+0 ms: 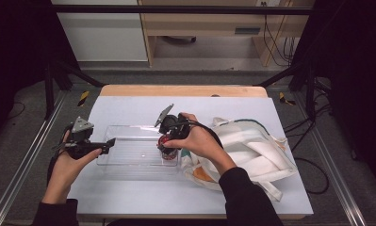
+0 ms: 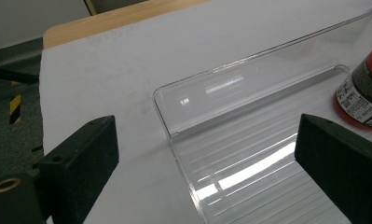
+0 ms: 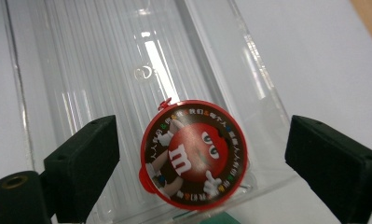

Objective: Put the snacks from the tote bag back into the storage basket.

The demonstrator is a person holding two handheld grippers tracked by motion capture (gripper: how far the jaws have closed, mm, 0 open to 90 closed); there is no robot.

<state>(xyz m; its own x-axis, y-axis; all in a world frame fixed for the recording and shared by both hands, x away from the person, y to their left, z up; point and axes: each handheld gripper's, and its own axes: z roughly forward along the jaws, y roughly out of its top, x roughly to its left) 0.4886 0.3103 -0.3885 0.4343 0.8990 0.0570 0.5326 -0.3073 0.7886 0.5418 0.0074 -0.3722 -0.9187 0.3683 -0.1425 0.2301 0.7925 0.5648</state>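
High view: clear plastic tray (image 1: 129, 153) sits mid-table (image 1: 143, 193), long axis running left-right. Red candy tub (image 1: 167, 147) stands upright inside the tray's right end, w/ the right gripper (image 1: 169, 141) directly above it, right hand (image 1: 197, 140) wrapped round the gripper body. Left gripper (image 1: 94, 146) rests at the tray's left end, near the short wall; can't tell from here if it touches. Cloth tote bag (image 1: 251, 153) lies crumpled just right of the tray, nothing visible poking out of it.

Left gripper view: fingers (image 2: 76, 163) spread wide, nothing between them. The tray corner (image 2: 162, 100) lies ahead, tub (image 2: 363, 93) at the far end on the ribbed floor.

Right gripper view: looking straight down on the tub lid (image 3: 193, 156), red w/ cartoon print. Fingers (image 3: 86, 158) stand wide apart either side, clear gaps to the lid, so no grip.

Judgement: placing step looks done. Tub is in the tray and let go. Left to do, prob.: lift the right gripper clear, then go to the bag for whatever else it holds, if anything. Rest of tray is bare, so likely early in the job.
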